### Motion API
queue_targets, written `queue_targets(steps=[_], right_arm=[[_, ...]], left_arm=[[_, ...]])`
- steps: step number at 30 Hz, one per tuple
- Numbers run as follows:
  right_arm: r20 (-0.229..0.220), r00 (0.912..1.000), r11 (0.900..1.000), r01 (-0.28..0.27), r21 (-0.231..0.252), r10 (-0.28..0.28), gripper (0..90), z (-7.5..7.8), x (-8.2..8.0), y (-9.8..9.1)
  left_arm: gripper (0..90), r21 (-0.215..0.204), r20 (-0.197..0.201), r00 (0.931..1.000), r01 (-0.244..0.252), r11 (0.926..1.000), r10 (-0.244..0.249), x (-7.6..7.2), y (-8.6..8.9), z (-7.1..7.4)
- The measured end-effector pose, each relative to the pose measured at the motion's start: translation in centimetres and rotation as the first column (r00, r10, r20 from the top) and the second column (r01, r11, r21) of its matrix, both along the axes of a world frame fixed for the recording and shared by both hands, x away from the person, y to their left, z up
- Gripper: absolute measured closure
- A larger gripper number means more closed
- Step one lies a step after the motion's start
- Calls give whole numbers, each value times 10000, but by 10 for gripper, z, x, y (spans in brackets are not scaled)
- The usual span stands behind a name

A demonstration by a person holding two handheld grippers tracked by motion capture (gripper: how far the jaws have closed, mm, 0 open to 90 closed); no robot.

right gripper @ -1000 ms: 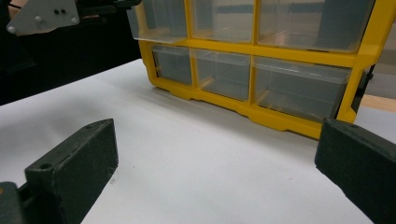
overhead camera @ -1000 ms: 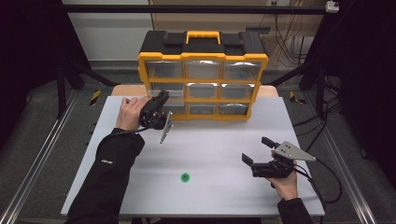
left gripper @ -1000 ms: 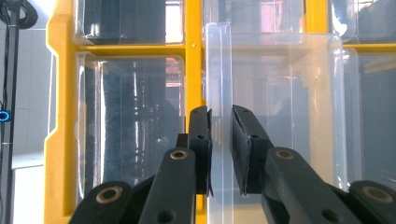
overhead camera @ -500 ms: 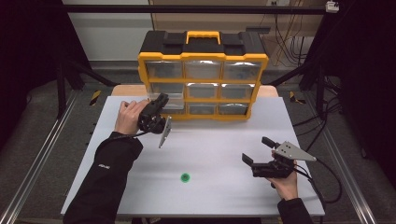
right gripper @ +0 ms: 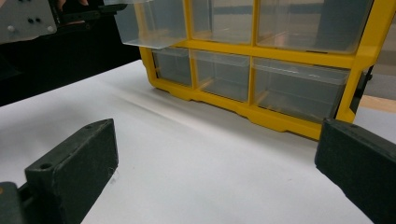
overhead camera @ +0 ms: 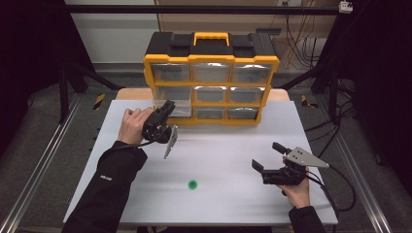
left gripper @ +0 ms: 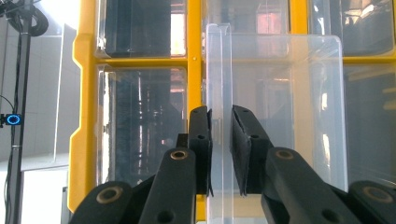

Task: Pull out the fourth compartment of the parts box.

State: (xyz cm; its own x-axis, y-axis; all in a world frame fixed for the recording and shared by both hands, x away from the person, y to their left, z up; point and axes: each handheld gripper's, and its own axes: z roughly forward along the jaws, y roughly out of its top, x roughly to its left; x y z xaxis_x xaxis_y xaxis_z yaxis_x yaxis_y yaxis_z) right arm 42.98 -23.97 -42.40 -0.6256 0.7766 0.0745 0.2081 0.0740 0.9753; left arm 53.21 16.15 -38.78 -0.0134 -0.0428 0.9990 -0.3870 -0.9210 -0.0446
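Note:
A yellow and black drawer organizer (overhead camera: 212, 58) stands at the back of the white table (overhead camera: 228, 145). Its middle-left clear drawer (overhead camera: 174, 103) is slid partly out. My left gripper (overhead camera: 164, 112) is shut on that drawer's front tab. In the left gripper view the two black pads press on the clear upright tab (left gripper: 219, 84) from both sides, with the yellow frame (left gripper: 86, 116) behind. My right gripper (overhead camera: 267, 156) rests low over the table's front right, jaws wide open with nothing between them. The right gripper view (right gripper: 215, 154) shows the pulled-out drawer (right gripper: 149, 23) at top left.
A small green dot (overhead camera: 193, 184) marks the table near the front middle. The other clear drawers (right gripper: 294, 86) sit closed in the frame. Cables trail from the right gripper off the table's right edge. Metal rails and dark stands flank the table.
The left gripper has drawn back a little toward the person, and the clear drawer has come out with it. The right gripper has stayed still.

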Motion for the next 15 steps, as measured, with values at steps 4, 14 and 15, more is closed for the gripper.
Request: queue_targets(steps=[4,14,15], right_arm=[[-2,10000,10000,-3,2,3,1,0,0,0],[2,10000,10000,3,-12,-3,0,0,0,0],[26,10000,10000,1,-11,-1,1,0,0,0]], left_arm=[[780,25,74,10000,30,10000,-30,-4,1,0],[780,-27,68,10000,49,10000,-49,-10,2,-2],[780,-41,89,9999,76,10000,-76,-11,1,-2]])
